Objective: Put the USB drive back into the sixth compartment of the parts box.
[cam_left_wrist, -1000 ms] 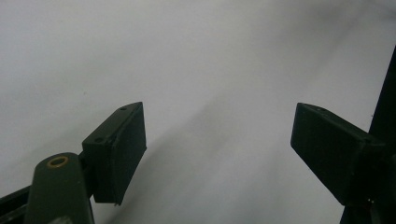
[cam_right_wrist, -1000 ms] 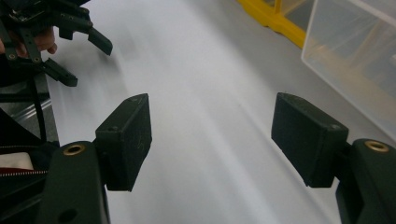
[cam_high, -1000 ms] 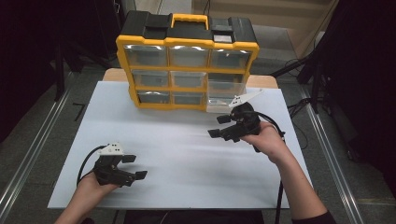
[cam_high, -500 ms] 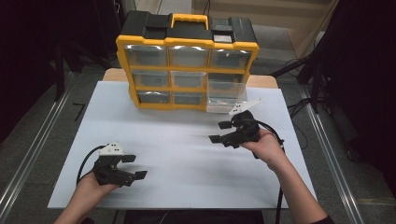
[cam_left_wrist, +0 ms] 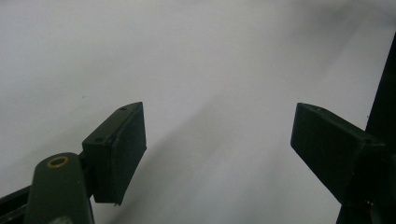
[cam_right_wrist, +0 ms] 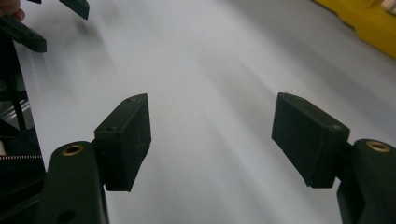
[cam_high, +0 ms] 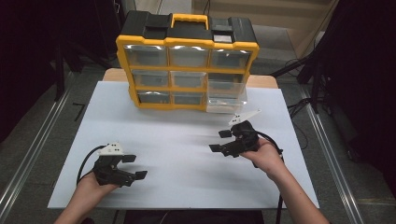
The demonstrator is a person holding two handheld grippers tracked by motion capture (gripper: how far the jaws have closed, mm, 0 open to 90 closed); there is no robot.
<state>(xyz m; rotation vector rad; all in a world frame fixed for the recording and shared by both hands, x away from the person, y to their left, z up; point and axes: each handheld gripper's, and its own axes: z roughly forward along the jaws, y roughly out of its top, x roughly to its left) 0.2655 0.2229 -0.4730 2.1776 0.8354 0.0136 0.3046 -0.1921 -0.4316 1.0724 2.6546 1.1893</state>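
— So where are the two grippers?
— Both over the white table top (cam_high: 177,140). The left gripper (cam_high: 133,167) is held low near the person's edge, with the left hand (cam_high: 91,191) behind it. The right gripper (cam_high: 223,141) is held farther forward by the right hand (cam_high: 266,156), with a grey three-cornered plate on top and a black cable trailing back along the forearm

— Are they gripping anything?
— No. In the left gripper view the left gripper (cam_left_wrist: 217,135) has its jaws spread wide, with bare white surface between them. The right gripper view shows the same: the right gripper (cam_right_wrist: 212,133) is spread apart and pinching nothing

— What lies ahead of them?
— Beyond the right gripper, a little to its left, stands a yellow drawer cabinet (cam_high: 187,70) with a black top, a yellow handle and three rows of clear drawers. The lower right drawer (cam_high: 226,100) is pulled out toward that gripper, near it but not touching. In the right gripper view a yellow corner of the cabinet (cam_right_wrist: 364,23) sits at the upper right, and the left gripper (cam_right_wrist: 51,18) is at the upper left

— And what's inside the drawers?
— Too small to tell
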